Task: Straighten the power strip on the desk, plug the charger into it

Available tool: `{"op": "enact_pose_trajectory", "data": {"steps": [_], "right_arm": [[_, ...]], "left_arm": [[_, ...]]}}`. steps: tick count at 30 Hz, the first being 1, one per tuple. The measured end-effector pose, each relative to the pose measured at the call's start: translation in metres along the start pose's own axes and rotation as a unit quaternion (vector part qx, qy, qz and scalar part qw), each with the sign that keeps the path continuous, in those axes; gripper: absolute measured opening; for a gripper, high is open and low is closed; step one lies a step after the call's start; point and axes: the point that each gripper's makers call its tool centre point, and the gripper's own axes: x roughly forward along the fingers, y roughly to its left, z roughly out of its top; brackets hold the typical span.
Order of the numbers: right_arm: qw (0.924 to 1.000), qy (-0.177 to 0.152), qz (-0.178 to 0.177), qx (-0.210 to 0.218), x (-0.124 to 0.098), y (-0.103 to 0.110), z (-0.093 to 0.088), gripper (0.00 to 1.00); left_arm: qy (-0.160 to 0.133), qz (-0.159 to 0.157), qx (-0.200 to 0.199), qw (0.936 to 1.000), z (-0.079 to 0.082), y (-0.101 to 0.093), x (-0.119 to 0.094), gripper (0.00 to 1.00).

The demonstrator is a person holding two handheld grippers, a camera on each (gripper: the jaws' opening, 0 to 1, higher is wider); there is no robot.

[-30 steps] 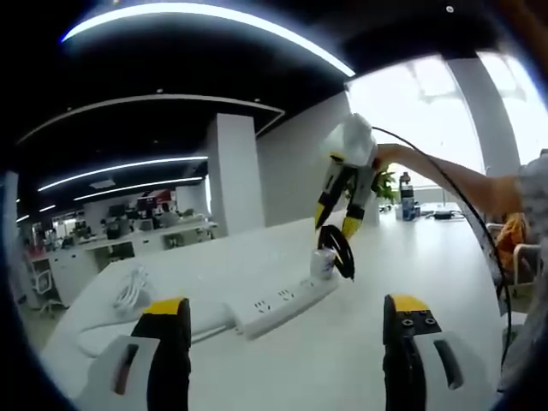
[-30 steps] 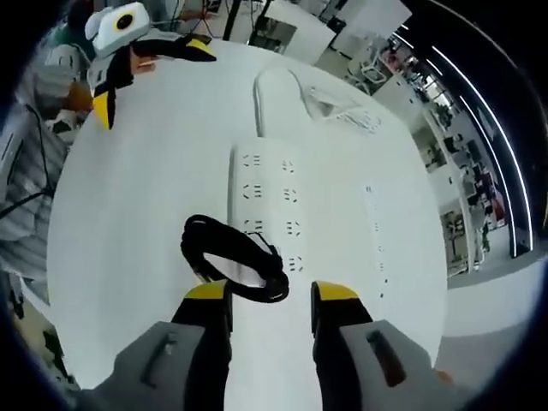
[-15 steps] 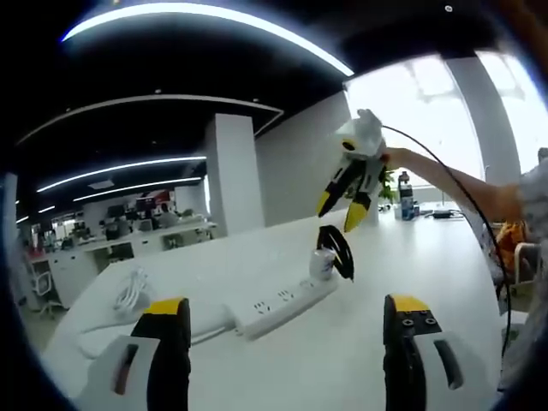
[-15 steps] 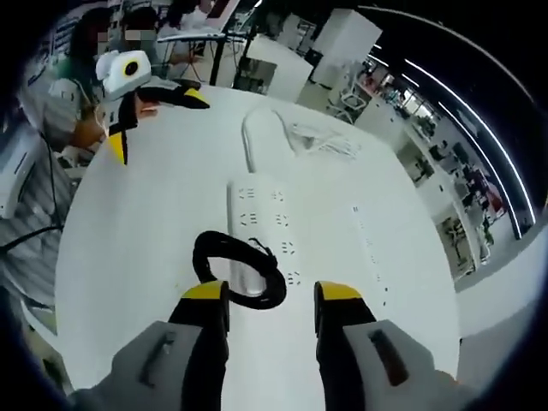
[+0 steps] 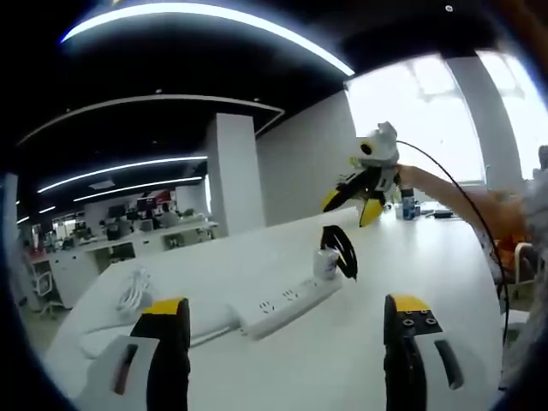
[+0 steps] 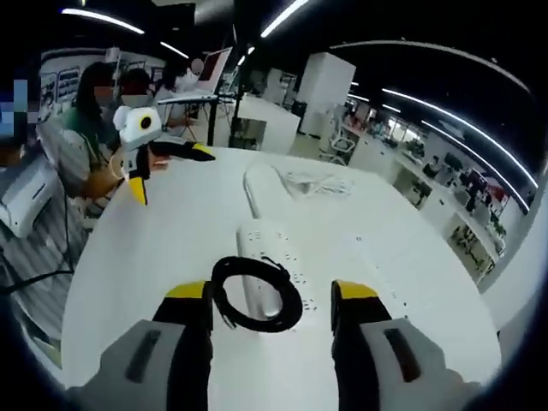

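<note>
Power strip [image 6: 267,259], one white bar with several sockets, lies flat on a broad white worktop [image 6: 411,282] in a dim open office lit by long ceiling light strips [image 5: 205,17], with a white pillar [image 5: 233,171] and rows of desks behind. One white charger [image 5: 326,261] stands plugged into the strip's end, its black cable [image 6: 257,293] coiled in a loop around it. One bundle of white cord [image 5: 130,289] lies farther off on the worktop. Two grippers are in play: the left gripper [image 5: 287,325] hovers low with its fingers spread wide and empty; the right gripper [image 6: 272,295] is raised above the charger, its fingers apart, holding nothing.
</note>
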Motion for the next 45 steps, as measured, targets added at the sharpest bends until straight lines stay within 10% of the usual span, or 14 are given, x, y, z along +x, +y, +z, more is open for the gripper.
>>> {"op": "enact_pose_trajectory", "data": {"steps": [18,45], "right_arm": [[0.9771,-0.202,-0.020,0.063,-0.032,0.015,0.034,0.70],[0.9436,-0.280,-0.156,0.081,-0.059,0.062,0.028,1.00]], "left_arm": [[0.001,-0.001,0.001,1.0000,0.003,0.003,0.002,0.96],[0.023,0.002,0.003,0.9997,-0.007,0.010,-0.004,0.99]]}}
